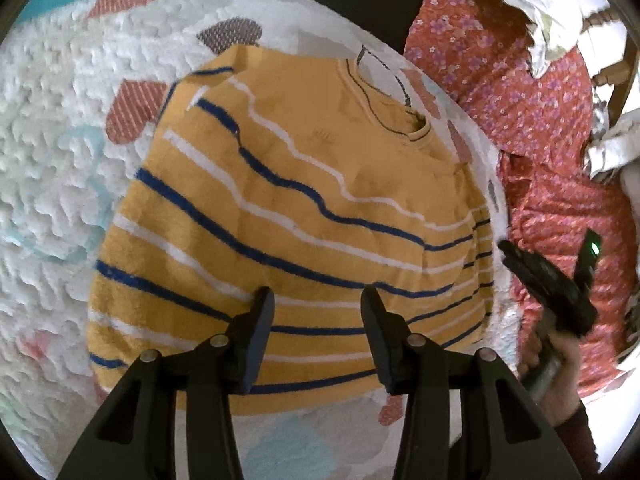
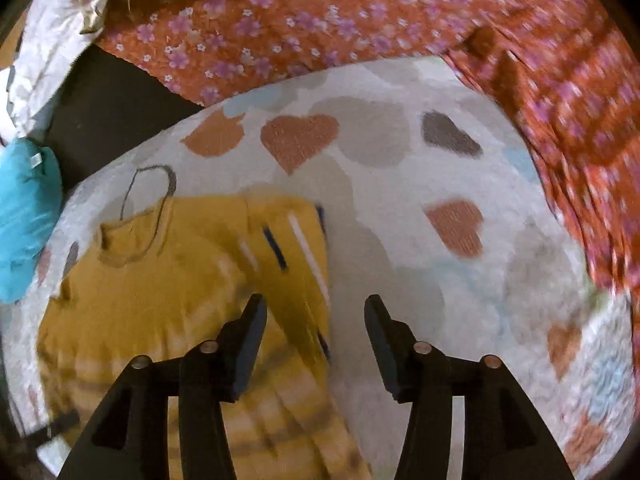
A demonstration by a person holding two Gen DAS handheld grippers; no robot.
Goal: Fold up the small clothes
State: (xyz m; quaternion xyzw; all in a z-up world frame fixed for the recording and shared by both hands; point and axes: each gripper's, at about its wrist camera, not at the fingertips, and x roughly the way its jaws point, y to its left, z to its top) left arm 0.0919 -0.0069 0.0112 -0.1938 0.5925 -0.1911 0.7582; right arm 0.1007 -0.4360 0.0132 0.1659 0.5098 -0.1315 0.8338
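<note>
The yellow striped sweater (image 1: 288,208) is seen in the left wrist view spread flat on a white blanket with hearts (image 1: 60,120), lying beneath and ahead of the jaws of the left gripper (image 1: 316,300). Those jaws are held apart above the lower stripes, and nothing is clamped between them; whether the tips touch the knit cannot be told. To the right of the jaws, past the sweater's edge, the right gripper (image 1: 548,284) is seen blurred, gripped by a hand (image 1: 560,364), over an orange floral cloth (image 1: 520,92).

In the right wrist view, the sweater (image 2: 160,300) is found under and to the left of the jaws of the right gripper (image 2: 316,308), with one sleeve (image 2: 296,248) laid over the body just ahead of the left jaw. The jaws are set apart and nothing is held between them. The blanket (image 2: 400,208) is seen ahead and to the right, the floral cloth (image 2: 360,12) beyond it, and a turquoise bundle (image 2: 24,216) far to the left.
</note>
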